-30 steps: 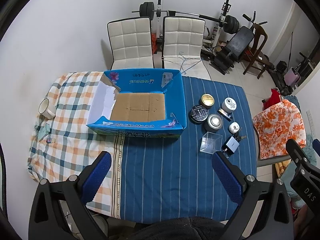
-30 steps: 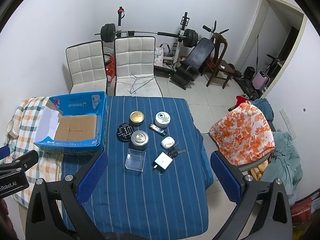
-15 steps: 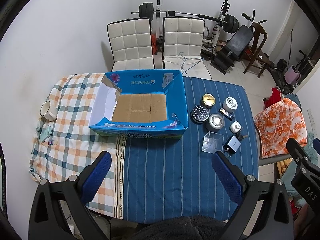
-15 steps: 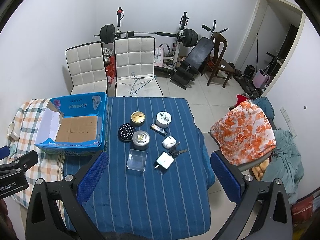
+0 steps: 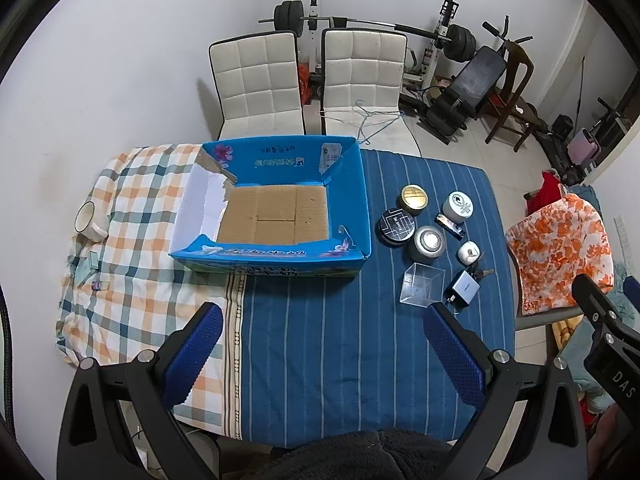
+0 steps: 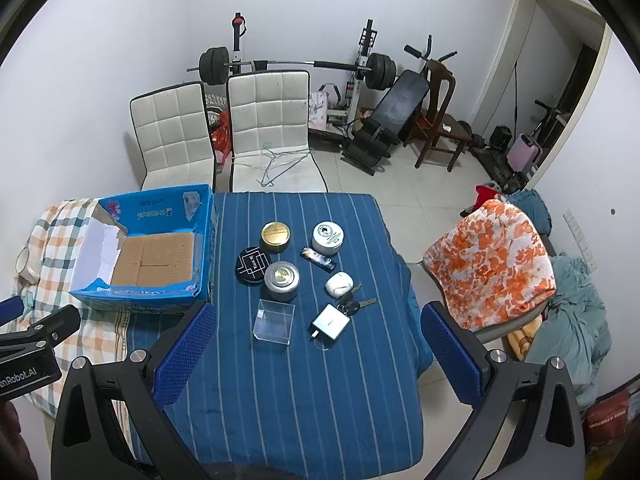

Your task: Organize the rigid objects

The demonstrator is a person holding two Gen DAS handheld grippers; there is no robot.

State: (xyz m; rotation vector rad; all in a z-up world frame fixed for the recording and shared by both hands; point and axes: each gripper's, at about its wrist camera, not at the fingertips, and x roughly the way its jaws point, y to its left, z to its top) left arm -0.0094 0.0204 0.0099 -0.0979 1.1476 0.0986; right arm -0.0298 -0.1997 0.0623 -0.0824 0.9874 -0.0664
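A blue-striped bench [image 6: 304, 380] holds the empty blue box [image 5: 352, 204] near its left edge; gym gear behind. Both grippers' jaws stay wide, slightly retreated.

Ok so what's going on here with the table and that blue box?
A person holds a two-finger gripper in each hand above a cloth-covered table, and both the left gripper and right gripper are open and empty. The blue cardboard box sits open with nothing in it. Beside it on the striped cloth wait several round tins, including a gold-lidded tin, plus a clear plastic box, a white charger and keys. Sorting has not started yet.
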